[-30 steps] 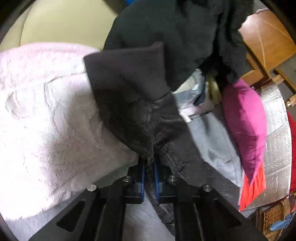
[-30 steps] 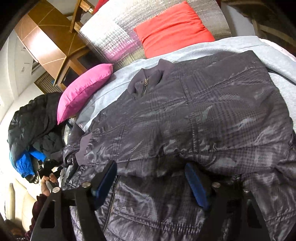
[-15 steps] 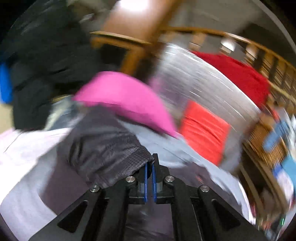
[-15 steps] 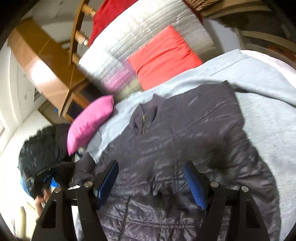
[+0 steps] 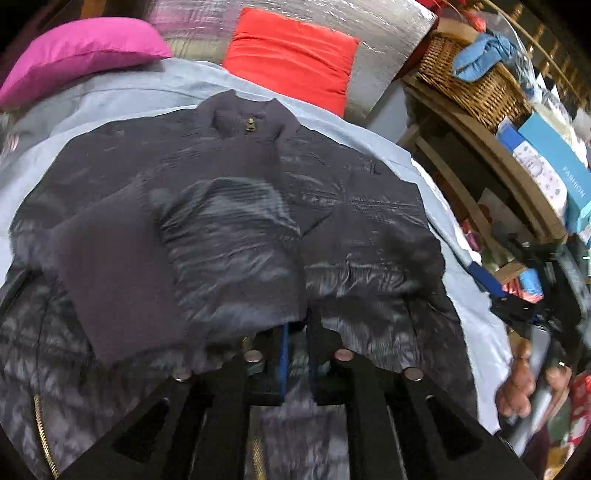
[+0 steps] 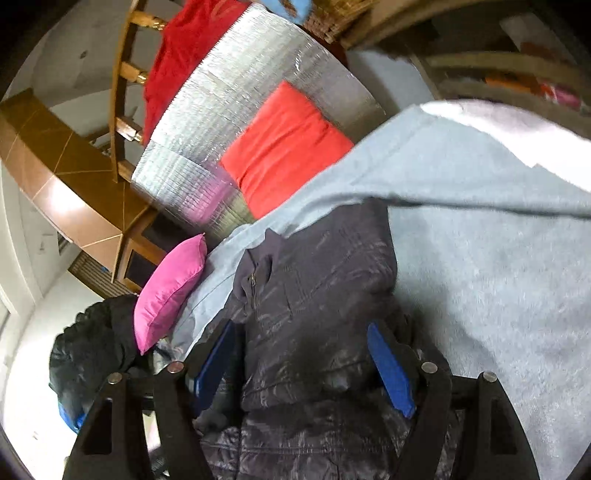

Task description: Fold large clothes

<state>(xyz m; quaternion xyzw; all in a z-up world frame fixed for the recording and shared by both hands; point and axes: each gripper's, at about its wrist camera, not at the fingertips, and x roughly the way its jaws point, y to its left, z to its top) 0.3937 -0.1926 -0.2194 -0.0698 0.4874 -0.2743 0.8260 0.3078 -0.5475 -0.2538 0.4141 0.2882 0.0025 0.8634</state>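
A dark shiny jacket [image 5: 351, 206] lies face up on the grey-blue blanket [image 5: 110, 103], collar and brass zip pull toward the pillows. One sleeve [image 5: 207, 258] is folded across its chest. My left gripper [image 5: 297, 343] sits at that sleeve's edge. Its jaws are opening, a narrow gap shows between the blue pads, and the cloth drapes over the tips without being pinched. My right gripper [image 6: 299, 336] hovers open above the jacket [image 6: 317, 295], nothing pressed between its blue pads. The person's hand [image 5: 517, 384] that holds it shows at the right edge of the left wrist view.
A pink pillow [image 5: 81, 48] and a red pillow [image 5: 291, 55] lean on a silver foil mat [image 5: 388, 29] at the bed's head. To the right stand a wicker basket [image 5: 469, 81] and wooden shelves with boxes [image 5: 546, 162]. Left of the bed lies a black puffer coat [image 6: 92, 350].
My left gripper swung the sleeve from the bed's left side across onto the jacket's chest, and its pads have parted a little. The right gripper drew back and up, rolling, still open.
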